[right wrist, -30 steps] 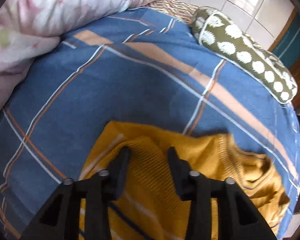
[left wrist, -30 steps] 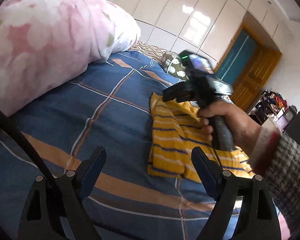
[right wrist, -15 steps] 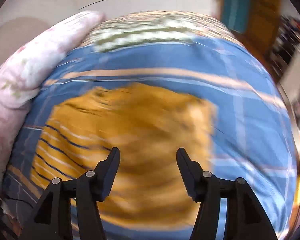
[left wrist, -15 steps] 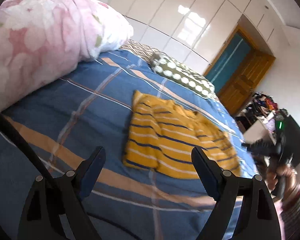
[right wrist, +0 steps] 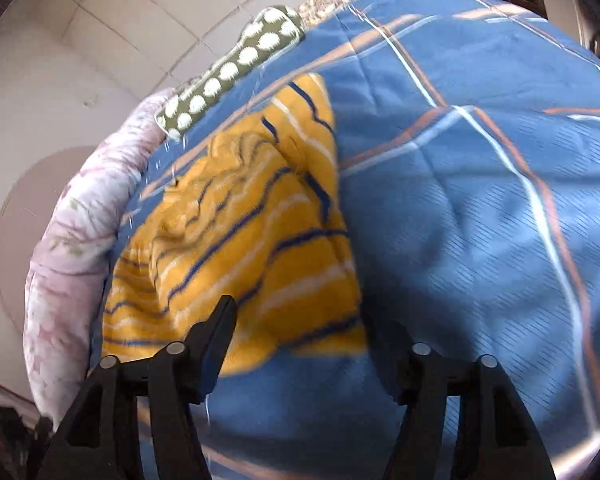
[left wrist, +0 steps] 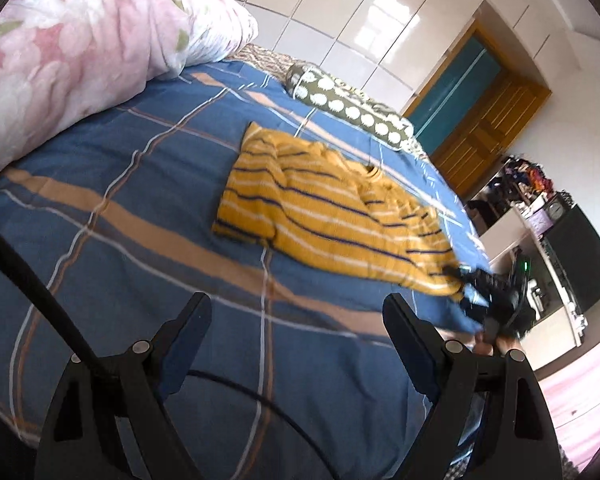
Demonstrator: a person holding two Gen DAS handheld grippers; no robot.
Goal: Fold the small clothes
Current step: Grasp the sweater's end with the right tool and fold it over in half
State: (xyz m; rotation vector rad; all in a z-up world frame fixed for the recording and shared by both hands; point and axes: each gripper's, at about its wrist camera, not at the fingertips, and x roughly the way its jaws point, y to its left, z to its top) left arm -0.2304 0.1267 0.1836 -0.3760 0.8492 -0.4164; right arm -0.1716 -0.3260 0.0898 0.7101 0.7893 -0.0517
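Observation:
A yellow sweater point(left wrist: 324, 208) with blue and white stripes lies spread on the blue plaid bedcover point(left wrist: 132, 184). My left gripper point(left wrist: 296, 308) hangs open over the bedcover, short of the sweater's near hem, with nothing between its fingers. My right gripper point(left wrist: 466, 284) is at the bed's right edge, by the sweater's right corner. In the right wrist view the right gripper point(right wrist: 300, 320) has its jaws opening. The sweater's point(right wrist: 236, 232) near edge lies between its fingers, and the pads do not press on it.
A pink floral duvet point(left wrist: 72, 52) is piled at the left of the bed. A green spotted pillow point(left wrist: 348, 108) lies at the far end. Glossy wardrobe doors, a wooden door and a cluttered shelf point(left wrist: 528, 176) stand beyond. A black cable point(left wrist: 28, 280) crosses the near left.
My right gripper let go of the sweater's far end, swung to the bed's right edge by its corner and rolled, with its jaws widening. The left gripper drifted sideways and stayed open.

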